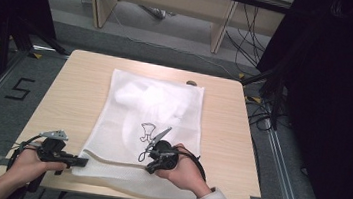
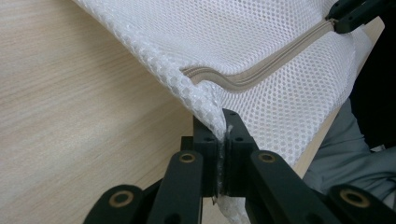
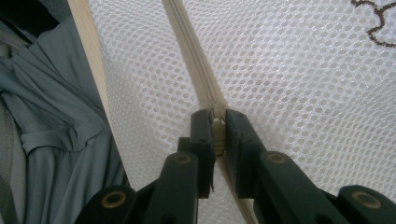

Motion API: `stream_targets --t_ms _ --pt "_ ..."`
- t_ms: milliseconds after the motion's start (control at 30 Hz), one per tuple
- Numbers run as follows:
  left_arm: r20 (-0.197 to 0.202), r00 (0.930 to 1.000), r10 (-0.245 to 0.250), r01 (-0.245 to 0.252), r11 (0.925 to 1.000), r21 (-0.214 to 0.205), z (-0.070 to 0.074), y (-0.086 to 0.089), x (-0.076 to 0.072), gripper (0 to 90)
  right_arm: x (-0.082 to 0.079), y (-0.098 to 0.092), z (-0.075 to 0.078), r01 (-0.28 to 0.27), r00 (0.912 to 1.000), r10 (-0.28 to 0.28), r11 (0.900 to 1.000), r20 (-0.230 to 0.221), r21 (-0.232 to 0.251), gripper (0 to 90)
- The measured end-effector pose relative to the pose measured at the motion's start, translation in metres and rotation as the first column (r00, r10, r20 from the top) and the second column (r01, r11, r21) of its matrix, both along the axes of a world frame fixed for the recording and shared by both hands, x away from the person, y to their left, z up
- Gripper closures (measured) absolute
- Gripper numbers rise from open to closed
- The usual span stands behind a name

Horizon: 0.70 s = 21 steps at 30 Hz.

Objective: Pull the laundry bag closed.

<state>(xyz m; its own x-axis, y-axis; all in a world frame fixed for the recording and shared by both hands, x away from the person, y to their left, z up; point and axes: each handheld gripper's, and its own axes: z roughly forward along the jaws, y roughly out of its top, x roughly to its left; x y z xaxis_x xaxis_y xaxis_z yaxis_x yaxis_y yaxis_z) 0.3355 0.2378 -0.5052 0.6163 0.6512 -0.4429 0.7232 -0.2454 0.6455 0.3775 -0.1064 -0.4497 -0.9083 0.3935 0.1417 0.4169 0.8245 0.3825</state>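
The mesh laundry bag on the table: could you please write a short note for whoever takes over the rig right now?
Left tool: shut on the near left corner of the mesh bag.
Right tool: shut on the zipper pull, partway along the beige zipper by the bag's near edge.
The bag lies flat on the table with white contents inside.
Done: both grips set.
Left: probably draw the pull along the zipper while the left tool holds the corner; which way is unclear.
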Motion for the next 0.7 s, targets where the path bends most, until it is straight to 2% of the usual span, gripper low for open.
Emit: stream_targets --t_ms 100,233,700 --pt "-0.001 1.0 0.0 0.0 1.0 0.0 0.0 0.0 0.0 85.5 0.001 -0.003 0.0 0.002 0.9999 -0.002 1.0 0.015 -0.01 82.3" --pt "-0.001 1.0 0.0 0.0 1.0 0.001 0.0 0.0 0.0 85.5 0.0 -0.005 0.001 0.007 1.0 -0.007 1.0 -0.001 0.001 82.3" --pt "-0.001 1.0 -0.006 0.006 1.0 0.008 0.0 0.001 0.0 85.6 0.0 -0.012 0.002 0.022 0.9997 -0.022 0.9998 0.007 -0.004 82.3"
